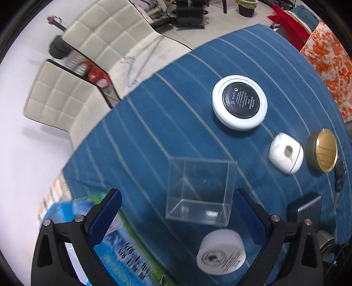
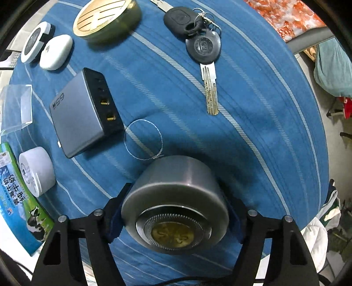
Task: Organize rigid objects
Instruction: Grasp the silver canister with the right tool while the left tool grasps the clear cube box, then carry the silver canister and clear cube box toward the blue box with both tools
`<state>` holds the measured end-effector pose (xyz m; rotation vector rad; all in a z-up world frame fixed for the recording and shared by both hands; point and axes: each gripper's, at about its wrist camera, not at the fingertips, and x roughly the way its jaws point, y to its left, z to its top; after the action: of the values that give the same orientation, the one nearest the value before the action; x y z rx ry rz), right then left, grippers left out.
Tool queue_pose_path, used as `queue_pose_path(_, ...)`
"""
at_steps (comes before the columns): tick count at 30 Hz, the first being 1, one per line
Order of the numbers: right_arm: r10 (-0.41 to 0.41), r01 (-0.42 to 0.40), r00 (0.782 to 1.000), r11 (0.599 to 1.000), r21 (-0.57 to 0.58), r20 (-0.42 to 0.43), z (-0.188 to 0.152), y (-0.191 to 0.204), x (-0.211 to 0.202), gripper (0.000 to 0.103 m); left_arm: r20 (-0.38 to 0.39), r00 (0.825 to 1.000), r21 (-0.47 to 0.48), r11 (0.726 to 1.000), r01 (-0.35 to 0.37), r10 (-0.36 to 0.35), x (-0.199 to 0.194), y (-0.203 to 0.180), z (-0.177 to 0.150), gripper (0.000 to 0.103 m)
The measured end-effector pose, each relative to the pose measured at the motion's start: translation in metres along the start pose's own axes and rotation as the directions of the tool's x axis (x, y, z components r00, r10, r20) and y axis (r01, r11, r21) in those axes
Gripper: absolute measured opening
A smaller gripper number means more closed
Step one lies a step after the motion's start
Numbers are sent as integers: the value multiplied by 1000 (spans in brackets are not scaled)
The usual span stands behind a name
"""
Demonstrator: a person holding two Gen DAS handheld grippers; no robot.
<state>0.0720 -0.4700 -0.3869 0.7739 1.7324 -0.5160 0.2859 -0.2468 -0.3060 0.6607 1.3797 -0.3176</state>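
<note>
My right gripper (image 2: pixel 176 211) is shut on a grey metal cylinder (image 2: pixel 176 198) with a brass-coloured centre, held just above the blue striped cloth (image 2: pixel 242 132). My left gripper (image 1: pixel 180 211) is open and empty; a clear plastic box (image 1: pixel 198 191) lies between and just beyond its fingers, and a white round tape roll (image 1: pixel 221 253) lies between them nearer the camera. The grey charger block (image 2: pixel 85 110), car keys (image 2: pixel 202 48), gold-lidded tin (image 2: pixel 107 19), white oval case (image 2: pixel 56 51) and white-rimmed round disc (image 1: pixel 239 102) lie on the cloth.
A blue-green milk carton (image 1: pixel 123 253) lies flat by the left finger, also in the right wrist view (image 2: pixel 19 198). A thin wire loop (image 2: pixel 143 138) lies beyond the cylinder. Cream cushioned chairs (image 1: pixel 66 99) stand past the table's far edge. An orange patterned cloth (image 1: pixel 330 66) lies at right.
</note>
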Motion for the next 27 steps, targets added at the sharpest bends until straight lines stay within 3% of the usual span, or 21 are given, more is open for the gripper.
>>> queue_pose_path(2,-2,2,1000,1000,5,-5,4,-1,5,78,-21,995,-25,995,100,-101,7,6,8,103)
queue_pose_path(4,-1,1,1000,1000,11,-7,6,-1,7,78,-54,986,-42,987,155,-157,11,11,12,103)
queue_pose_path(12,21,-21,1000,999,27,-17,13,-10,15,78,-111,973,-42,980,197,-200,23,11,21,103)
queue_pose_path(18,-4,4,1000,1000,17,-20,24,-3,16,79,-178,959,-46,975,215,-220,55,-1,26,103)
queue_pose_path(20,-13,13,1000,1000,15,-18,20,12,9,79,-182,953,-65,970,233,-241,66,2,27,94)
queue_pose_path(21,-16,16,1000,1000,16,-16,19,19,12,79,-199,950,-73,971,229,-239,73,3,26,68)
queue_pose_path(22,-20,21,1000,1000,17,-14,19,20,13,79,-213,945,-83,969,234,-247,79,5,26,62)
queue_pose_path(24,-31,31,999,999,20,-10,16,26,14,79,-188,944,-115,961,252,-270,81,10,23,62)
queue_pose_path(27,-53,53,999,998,14,2,11,35,17,78,-171,954,-117,967,226,-244,81,13,13,62)
